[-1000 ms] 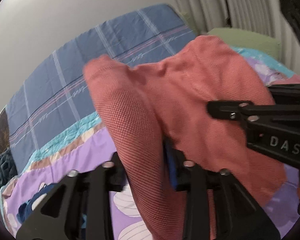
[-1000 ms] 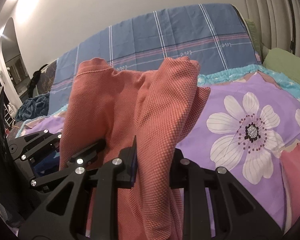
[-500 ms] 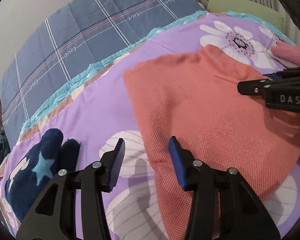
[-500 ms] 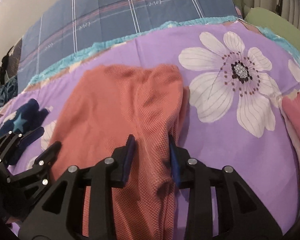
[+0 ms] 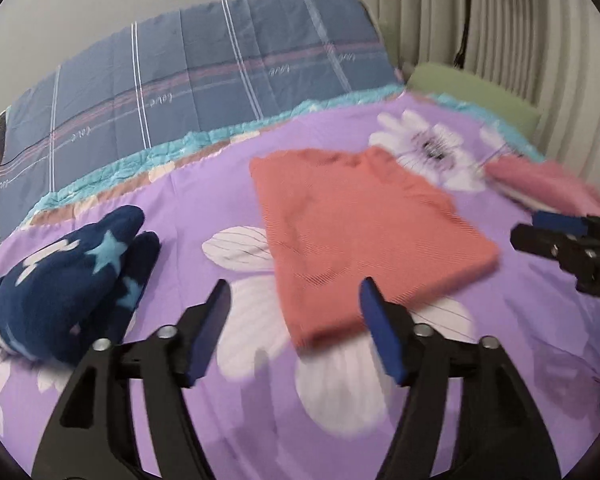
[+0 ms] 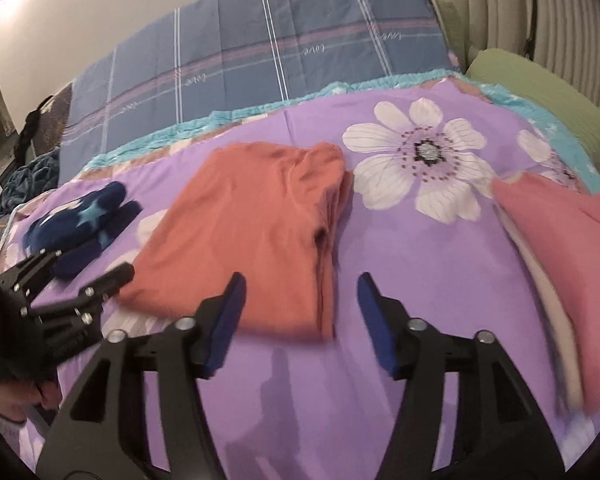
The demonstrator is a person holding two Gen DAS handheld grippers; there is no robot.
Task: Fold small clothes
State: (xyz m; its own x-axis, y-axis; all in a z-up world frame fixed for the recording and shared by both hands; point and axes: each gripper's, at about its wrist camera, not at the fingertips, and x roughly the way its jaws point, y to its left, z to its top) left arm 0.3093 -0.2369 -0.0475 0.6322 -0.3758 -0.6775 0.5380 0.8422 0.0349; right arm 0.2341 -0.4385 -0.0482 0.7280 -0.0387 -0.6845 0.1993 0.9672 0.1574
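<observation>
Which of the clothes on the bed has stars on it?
The dark blue garment, bunched left of the folded orange one; the orange and the pink one are plain.

Place: this was a home bedroom.
Bed: a purple flowered bedspread (image 6: 440,264) covered the foreground.
Headboard side, 12 o'clock: a blue plaid quilt (image 6: 260,52) lay against a plain wall (image 6: 100,12).
Window side, 2 o'clock: pleated pale curtains (image 5: 520,40) hung behind a green pillow (image 6: 540,100).
Laundry: small garments lay on the bed.
</observation>
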